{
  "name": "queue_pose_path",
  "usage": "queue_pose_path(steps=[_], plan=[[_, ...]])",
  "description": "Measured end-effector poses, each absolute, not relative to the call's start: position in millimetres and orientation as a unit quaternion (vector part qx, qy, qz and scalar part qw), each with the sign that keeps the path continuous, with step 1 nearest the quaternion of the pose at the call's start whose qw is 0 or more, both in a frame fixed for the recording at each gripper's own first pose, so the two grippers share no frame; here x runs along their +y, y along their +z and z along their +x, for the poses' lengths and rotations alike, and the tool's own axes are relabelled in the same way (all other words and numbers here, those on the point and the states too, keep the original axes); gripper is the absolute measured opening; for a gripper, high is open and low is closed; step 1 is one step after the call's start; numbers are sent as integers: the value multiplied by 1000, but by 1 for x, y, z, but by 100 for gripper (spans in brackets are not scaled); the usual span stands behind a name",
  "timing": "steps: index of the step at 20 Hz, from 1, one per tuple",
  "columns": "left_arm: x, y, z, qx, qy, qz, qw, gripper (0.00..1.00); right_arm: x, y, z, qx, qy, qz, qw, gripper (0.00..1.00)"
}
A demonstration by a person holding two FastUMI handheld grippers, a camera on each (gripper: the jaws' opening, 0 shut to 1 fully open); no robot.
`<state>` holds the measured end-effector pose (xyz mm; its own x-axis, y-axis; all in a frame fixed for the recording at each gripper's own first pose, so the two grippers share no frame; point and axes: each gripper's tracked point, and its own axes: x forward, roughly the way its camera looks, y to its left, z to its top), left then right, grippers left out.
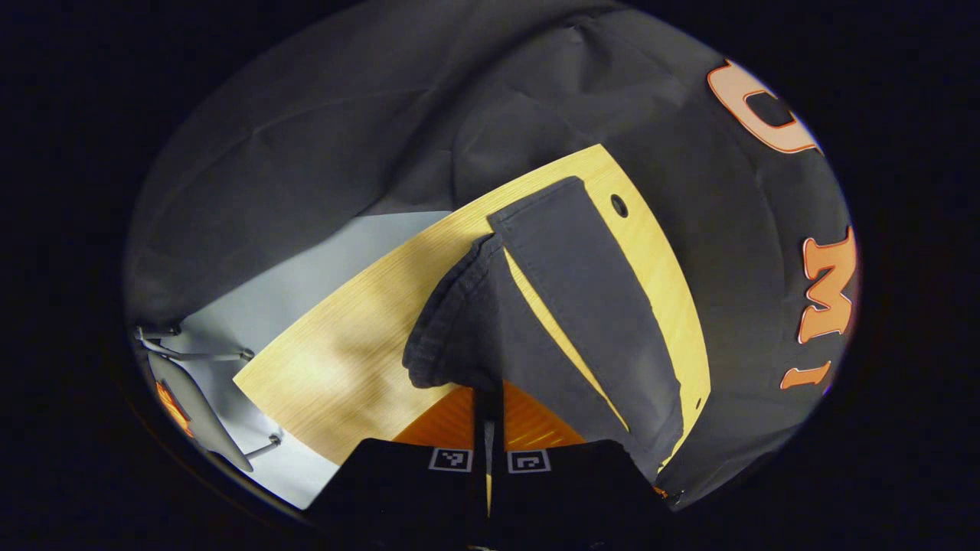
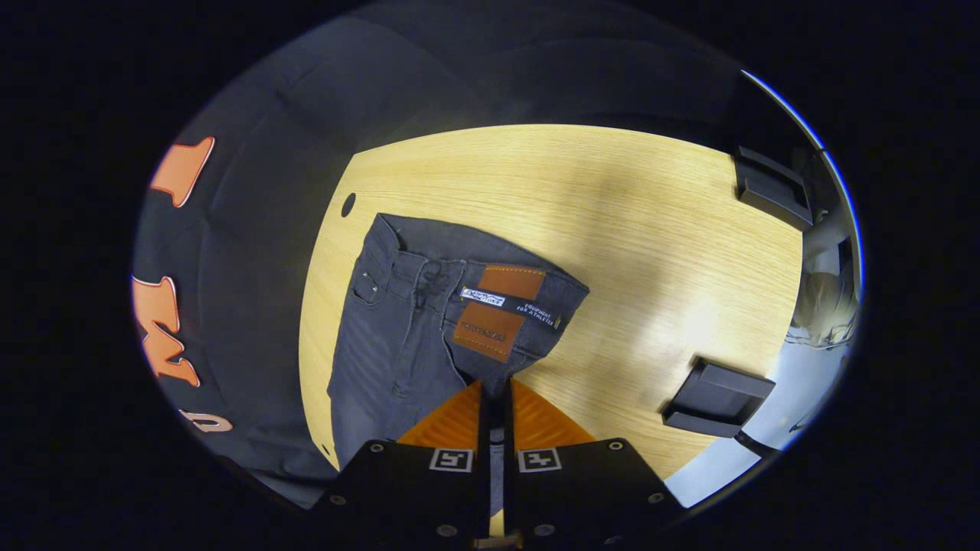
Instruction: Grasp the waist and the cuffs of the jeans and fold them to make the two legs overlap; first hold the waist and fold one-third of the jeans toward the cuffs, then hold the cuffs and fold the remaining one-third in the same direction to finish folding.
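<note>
On the wooden tabletop point(image 2: 612, 199) lie the dark grey jeans point(image 2: 413, 329), filling the 9 o'clock half of the board in the right gripper view. Their waist point(image 2: 475, 295) is turned up so that the inner band shows, with a brown leather patch point(image 2: 498, 310) and a small woven label on it. The right hand-held gripper point(image 2: 498, 398) is closed to a narrow slit, both orange fingers point(image 2: 452, 425) pressing on the waist fabric at 6 o'clock.

Seen from the left gripper view, one trouser leg point(image 1: 589, 298) lies flat, running from 12 o'clock down toward 5 o'clock along the far edge of the tabletop point(image 1: 337, 367). The other leg's cuff point(image 1: 452, 321) is lifted and bunched, hanging from the left hand-held gripper point(image 1: 490, 402), whose fingers point(image 1: 536, 425) are shut almost together on it at 6 o'clock. A strip of bare wood shows between the two legs.

A round hole point(image 1: 619, 205) sits in the board near 1 o'clock of the cuffs. Two black blocks point(image 2: 720, 398) are on the tabletop's edge at 3 and 4 o'clock in the right gripper view. Beyond the board's 9 o'clock side in the left gripper view is pale floor point(image 1: 306, 268) with a chair point(image 1: 199, 398) on it.
</note>
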<state>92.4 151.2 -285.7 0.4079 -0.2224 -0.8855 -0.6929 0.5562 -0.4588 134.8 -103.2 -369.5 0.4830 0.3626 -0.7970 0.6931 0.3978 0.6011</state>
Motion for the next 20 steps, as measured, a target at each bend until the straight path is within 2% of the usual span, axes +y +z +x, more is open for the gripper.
queue_pose_path(steps=[5,11,15,20], plan=[[154,-268,128,491,159,-458,723,2,-112,-332,159,449,-115,548,697,7],[154,-277,144,508,144,-452,719,2,-101,-339,169,470,-132,526,697,7],[155,-280,159,509,136,-454,719,2,-102,-355,156,503,-151,481,703,7],[153,-278,181,517,116,-454,716,2,-97,-338,171,482,-157,495,705,7]])
